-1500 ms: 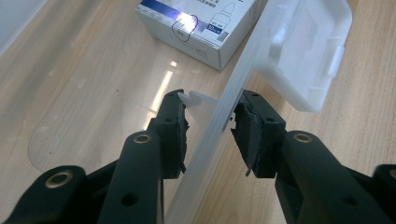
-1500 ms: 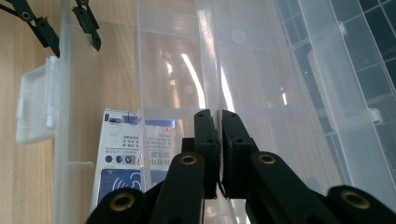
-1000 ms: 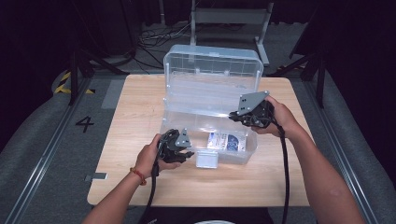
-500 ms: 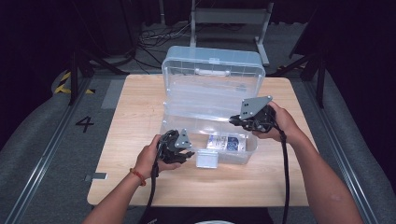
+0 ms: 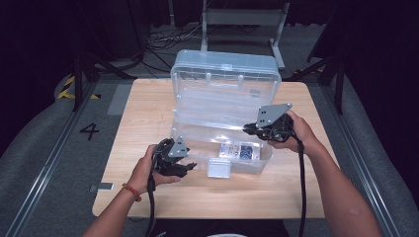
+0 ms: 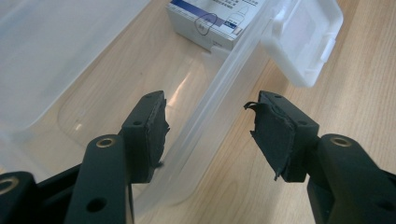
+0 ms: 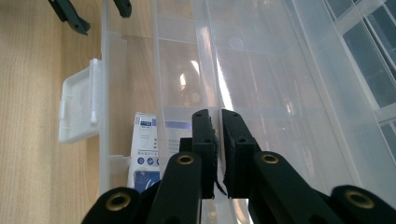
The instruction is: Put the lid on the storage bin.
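The clear plastic box [image 5: 222, 123] stands open mid-desk, lid upright toward the far edge, its white latch [image 5: 219, 168] hanging at the near wall. A small printed carton [image 5: 240, 150] lies inside. The left gripper [image 6: 210, 126] straddles the thin near wall, jaws just opened, pads off it. The right gripper [image 7: 218, 140] is pinched on the inner tray's translucent edge.

Room: dark around a brightly lit table [image 5: 148, 113]
Glare: white streaks on the clear box [image 7: 224, 93]
Focus: near jaws slightly soft
High view: grainy
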